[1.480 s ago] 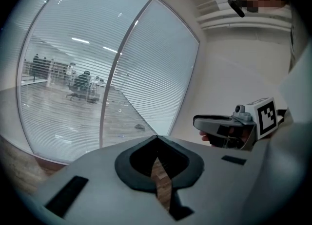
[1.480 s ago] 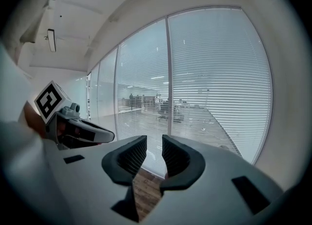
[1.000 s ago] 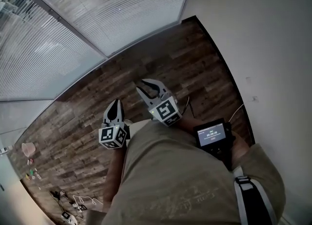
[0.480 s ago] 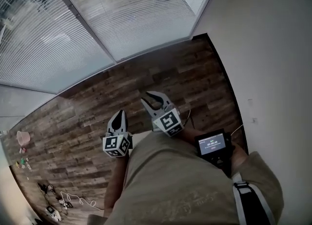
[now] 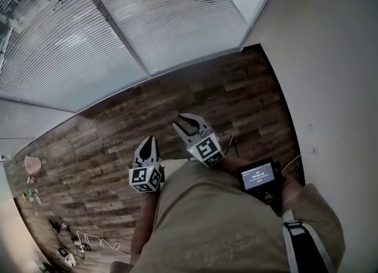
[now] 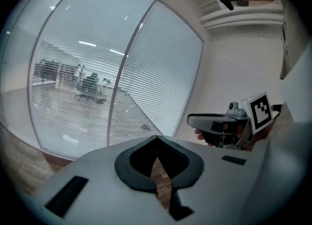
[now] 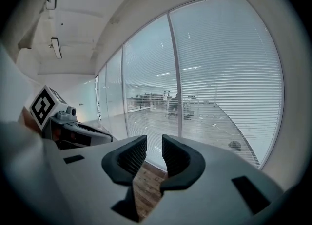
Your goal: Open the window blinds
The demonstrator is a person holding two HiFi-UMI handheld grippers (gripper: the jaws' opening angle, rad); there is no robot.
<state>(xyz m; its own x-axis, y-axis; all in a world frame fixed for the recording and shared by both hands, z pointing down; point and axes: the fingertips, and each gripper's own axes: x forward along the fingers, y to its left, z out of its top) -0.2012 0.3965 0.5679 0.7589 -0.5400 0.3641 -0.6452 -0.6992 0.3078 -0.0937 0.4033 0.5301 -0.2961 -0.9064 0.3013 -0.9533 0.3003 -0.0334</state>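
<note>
head view: the window blinds (image 5: 165, 23) hang along the far edge of the wood floor (image 5: 224, 94), slats level, well ahead of both grippers. the right gripper (image 5: 184, 123), jaws parted and empty, is slightly nearer; the left gripper (image 5: 148, 140) is clenched on nothing.

A wood-plank floor (image 5: 224, 88) ran beneath the left gripper (image 5: 150, 140) and the right gripper (image 5: 184, 120), and a plain white wall (image 5: 331, 59) rose off to the right of the right one. Just behind that gripper, a small black device (image 5: 260, 178) showed a lit screen. Well left of the left gripper lay a pink thing (image 5: 32, 163). Behind and to its left sat a tangle of white cable (image 5: 97, 243). Far ahead stood office chairs (image 6: 90, 84).
</note>
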